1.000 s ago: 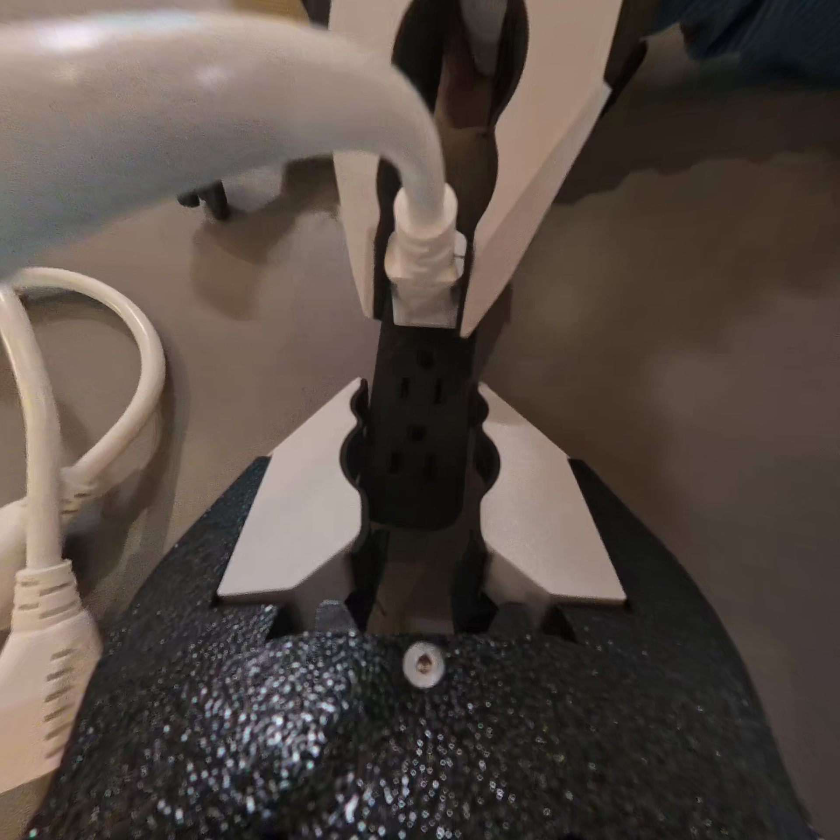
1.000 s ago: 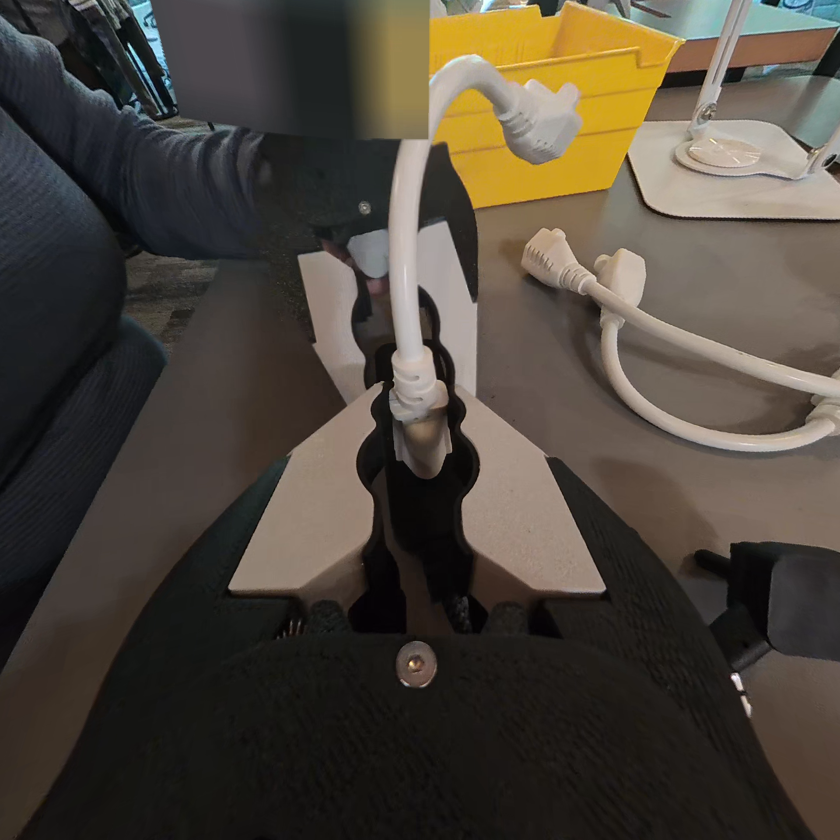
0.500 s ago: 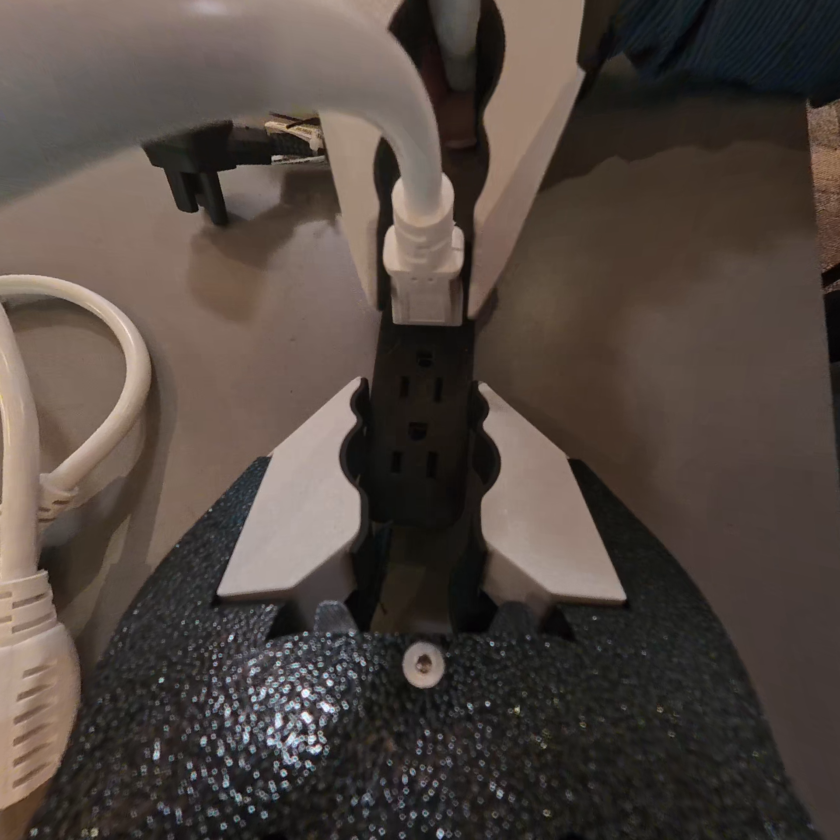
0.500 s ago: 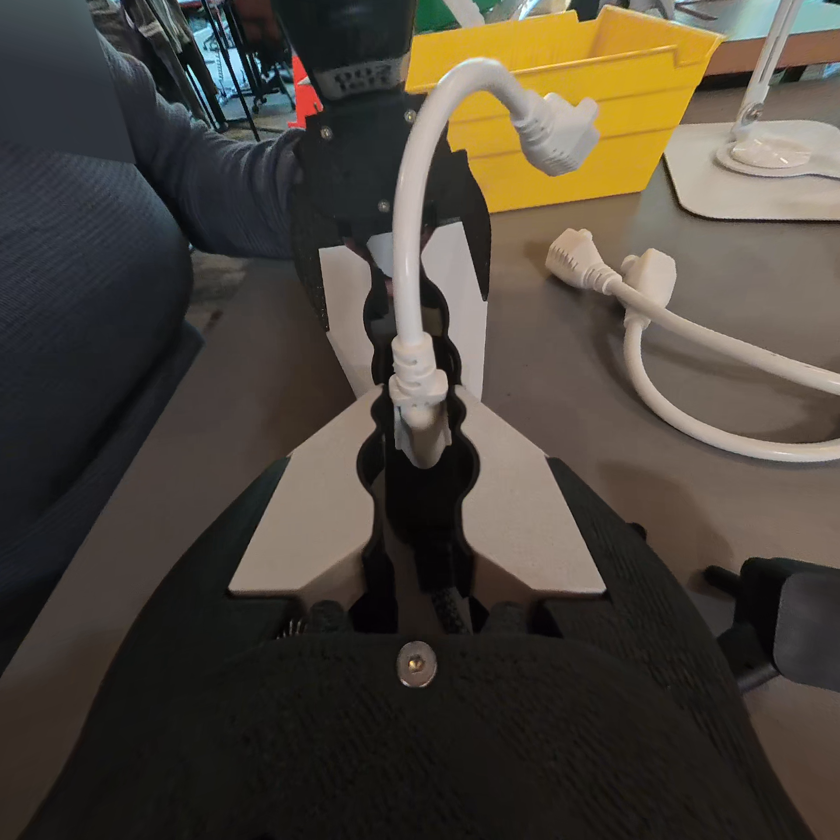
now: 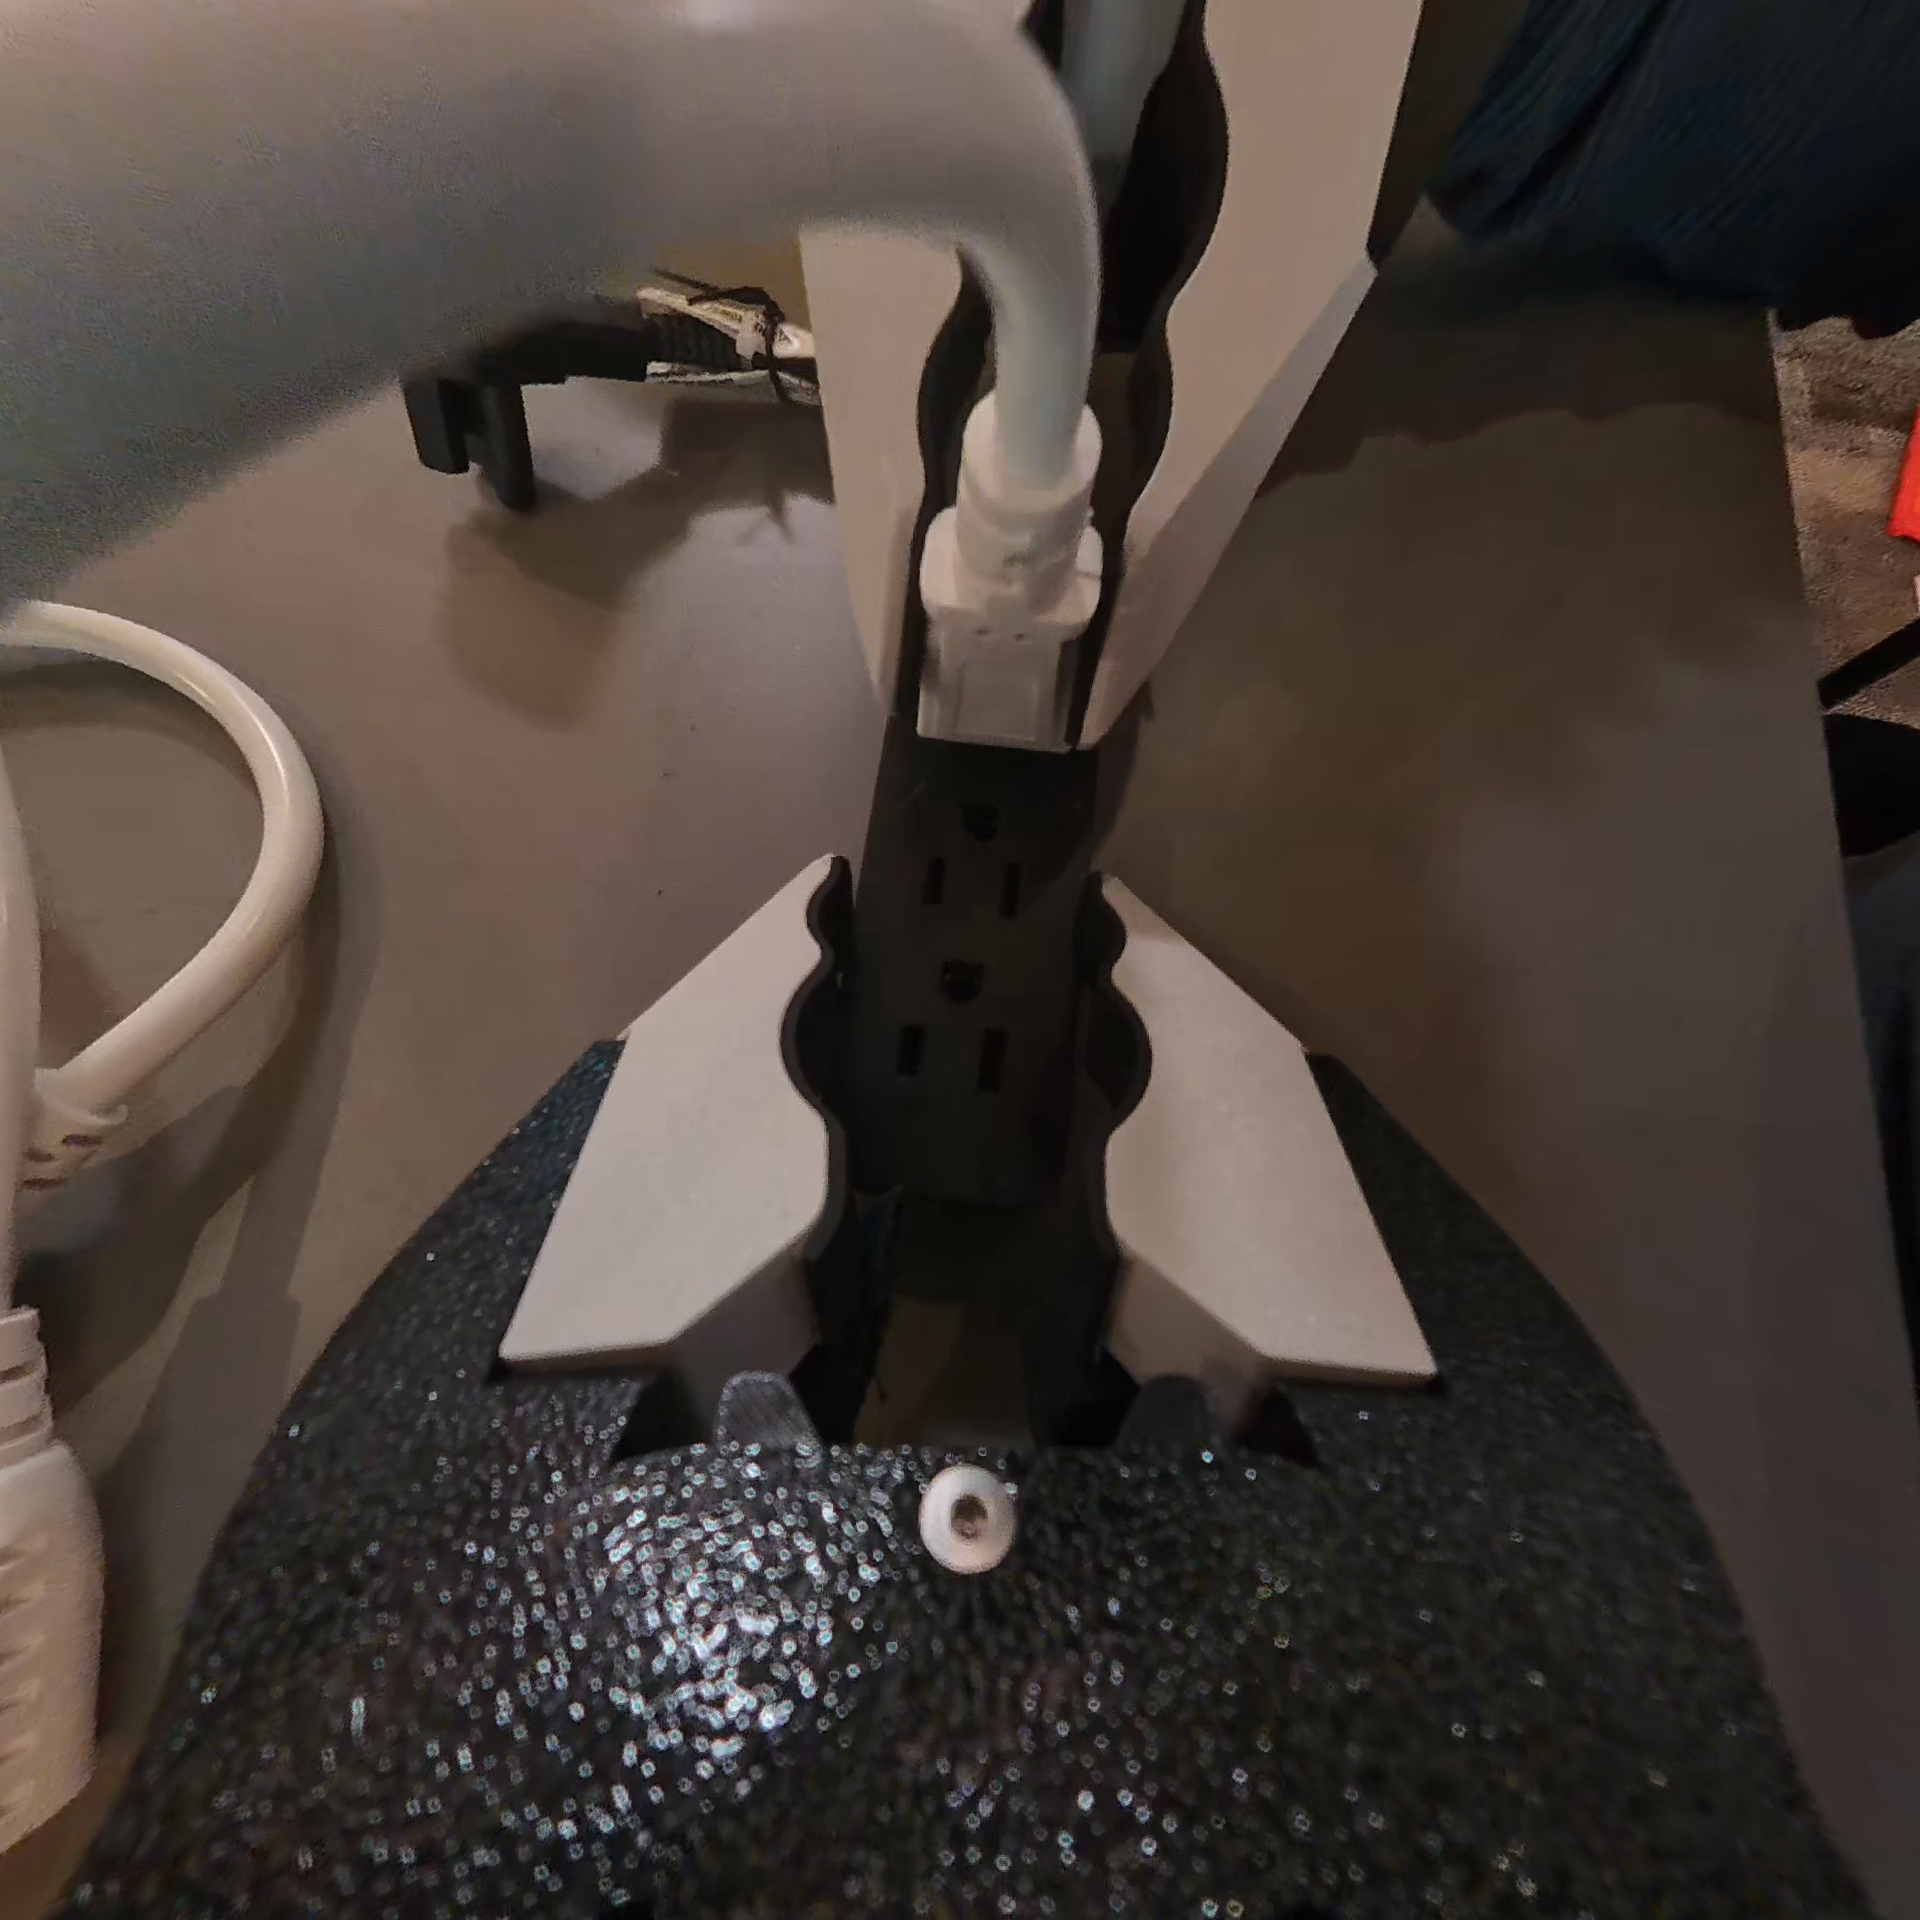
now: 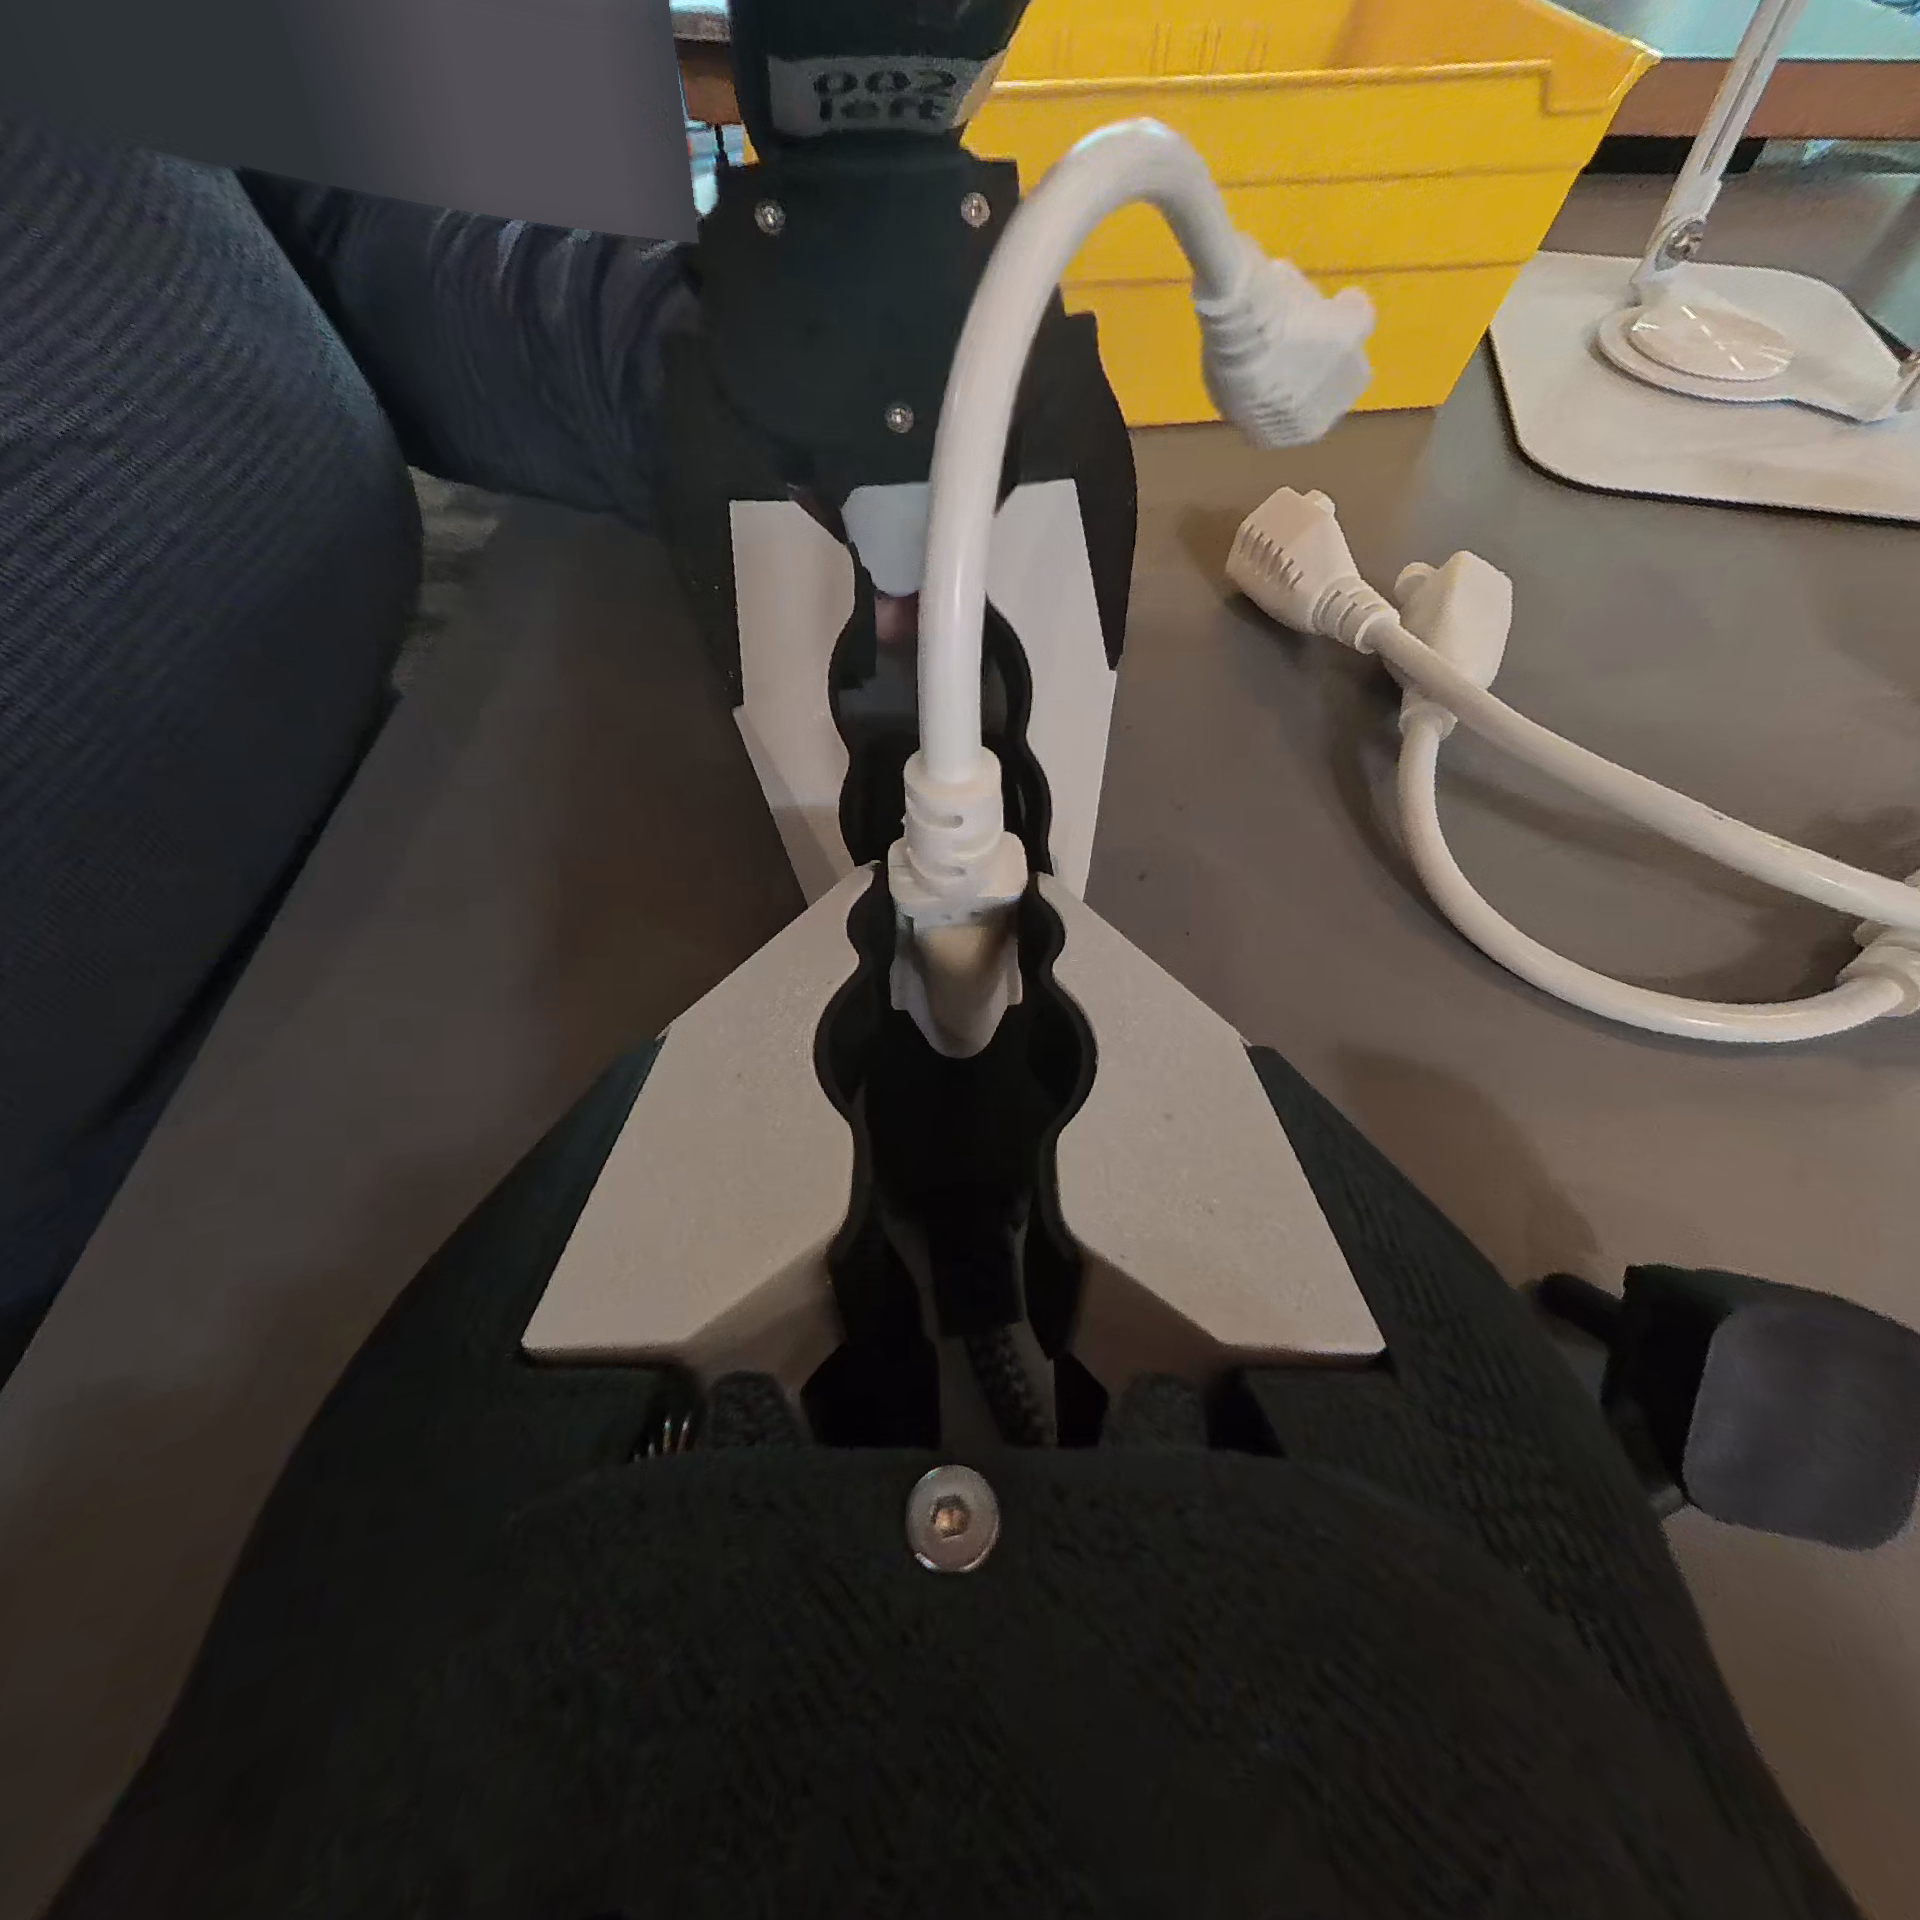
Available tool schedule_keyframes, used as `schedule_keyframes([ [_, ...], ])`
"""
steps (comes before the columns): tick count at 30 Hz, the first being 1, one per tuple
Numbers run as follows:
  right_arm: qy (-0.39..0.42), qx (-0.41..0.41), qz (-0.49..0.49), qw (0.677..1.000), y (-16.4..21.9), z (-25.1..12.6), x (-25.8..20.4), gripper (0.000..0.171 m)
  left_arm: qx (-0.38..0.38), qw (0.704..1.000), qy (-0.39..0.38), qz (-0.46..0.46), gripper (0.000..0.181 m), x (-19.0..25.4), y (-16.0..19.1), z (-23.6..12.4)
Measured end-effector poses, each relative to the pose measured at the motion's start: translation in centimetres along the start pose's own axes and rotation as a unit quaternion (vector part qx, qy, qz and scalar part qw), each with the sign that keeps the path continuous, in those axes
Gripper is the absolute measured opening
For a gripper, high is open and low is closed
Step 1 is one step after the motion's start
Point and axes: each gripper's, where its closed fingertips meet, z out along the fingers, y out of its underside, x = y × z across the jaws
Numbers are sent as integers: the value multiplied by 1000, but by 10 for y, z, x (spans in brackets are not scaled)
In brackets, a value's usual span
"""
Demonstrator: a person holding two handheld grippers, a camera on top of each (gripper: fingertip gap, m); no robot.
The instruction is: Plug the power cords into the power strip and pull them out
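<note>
clamping the near end of the long black plastic power strip [image 5: 961, 997], the left hand-held gripper [image 5: 966, 914] has its grey fingers [image 5: 686, 1153] narrowed against the strip's two long sides, with two bare sockets showing between them. the strip lies flat on the grey table [image 5: 1403, 831]. facing it from the far end, the right hand-held gripper [image 6: 961, 914] is closed on the white moulded plug [image 6: 956, 925], its pale fingers [image 6: 727, 1164] pressing the plug's sides. in the left wrist view this plug [image 5: 1003, 665] sits on the strip's top face just beyond the bare sockets; whether the prongs are fully seated cannot be told. the plug's short white power cord [image 6: 966, 520] arches up and over, ending in a free white connector [image 6: 1283, 353] hanging in the air. two more white cords [image 6: 1455, 810] lie loose on the table to the right, near a yellow plastic bin [image 6: 1299, 187]. a black plug [image 6: 1756, 1403] rests on the table just beside the right hand-held gripper.
</note>
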Motion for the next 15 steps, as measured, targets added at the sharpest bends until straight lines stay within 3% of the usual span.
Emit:
schedule_keyframes([
  [15, -13, 25, 39, 999, 1, -2, 1, 25, 12, 1000, 9, -9, 44, 1, -1, 1],
])
